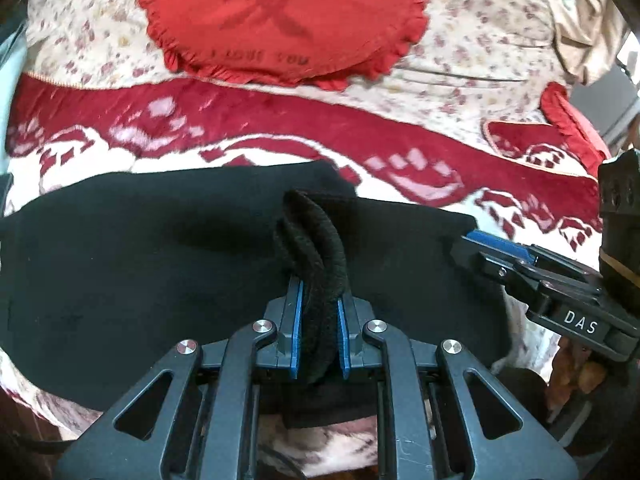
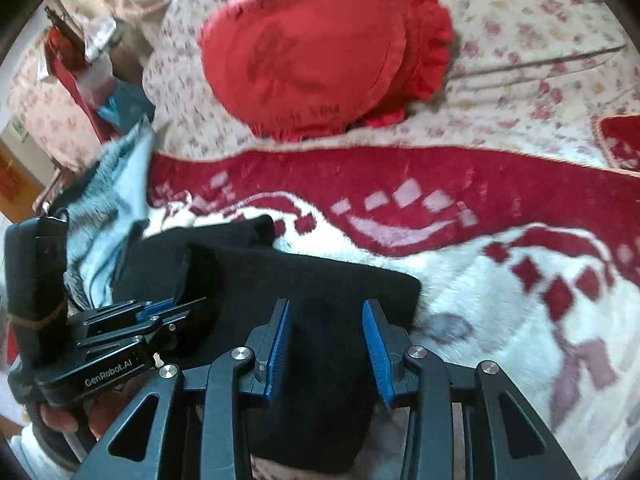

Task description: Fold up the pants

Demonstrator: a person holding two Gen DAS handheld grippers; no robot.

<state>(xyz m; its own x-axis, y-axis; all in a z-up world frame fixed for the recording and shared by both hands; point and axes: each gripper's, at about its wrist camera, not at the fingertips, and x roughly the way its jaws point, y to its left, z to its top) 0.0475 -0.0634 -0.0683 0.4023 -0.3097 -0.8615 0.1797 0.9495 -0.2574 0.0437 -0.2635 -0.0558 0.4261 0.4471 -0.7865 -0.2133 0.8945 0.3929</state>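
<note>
Both wrist views look forward, close over the pants (image 1: pixel 160 248); both share the blanket (image 2: pixel 500 288) and cushion (image 1: pixel 280 16).

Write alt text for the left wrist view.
The left gripper is shut on a bunched ribbed fold of the black pants, which lie spread on a red and white patterned blanket. The right gripper reaches in from the right edge, and a red ruffled round pillow lies beyond on a floral bedcover.
</note>
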